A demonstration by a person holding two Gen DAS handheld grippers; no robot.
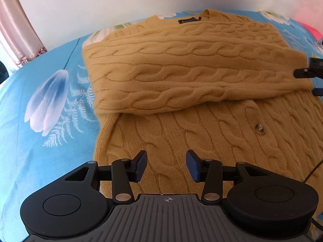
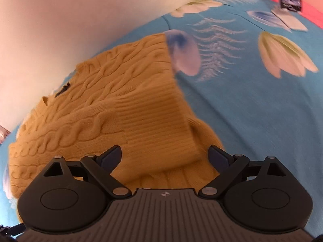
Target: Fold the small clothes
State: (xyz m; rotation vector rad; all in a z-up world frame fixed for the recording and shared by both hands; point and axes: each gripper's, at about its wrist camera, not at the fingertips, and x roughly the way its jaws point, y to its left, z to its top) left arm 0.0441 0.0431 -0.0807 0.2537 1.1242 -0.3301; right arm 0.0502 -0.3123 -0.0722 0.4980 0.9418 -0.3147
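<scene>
the left gripper (image 1: 166, 166) hangs over the lower body of the mustard cable-knit cardigan (image 1: 201, 133), its blue-padded fingers (image 1: 141, 166) apart with nothing between them, seemingly poised to take the hem for the next fold. the right gripper (image 2: 165, 157) has its fingers (image 2: 112, 157) spread wide above the ribbed cuff (image 2: 159, 117); the pads straddle the knit without pressing it, so the sleeve appears laid down rather than held.

the cardigan lies flat on the bed, its sleeve (image 1: 191, 70) folded across the chest just above the clear button (image 1: 260, 129), which would keep the bundle narrow. the knit is thick and soft, rope-like cables running along sleeve and body, the cuff in fine straight ribs. a dark label (image 1: 189, 21) sits inside the neckline, at the far edge of the cardigan. around the cardigan spreads a smooth blue bedsheet (image 1: 30, 151) printed with pale tulips and ferns. a pale wall (image 1: 101, 4) rises beyond the neckline.
</scene>
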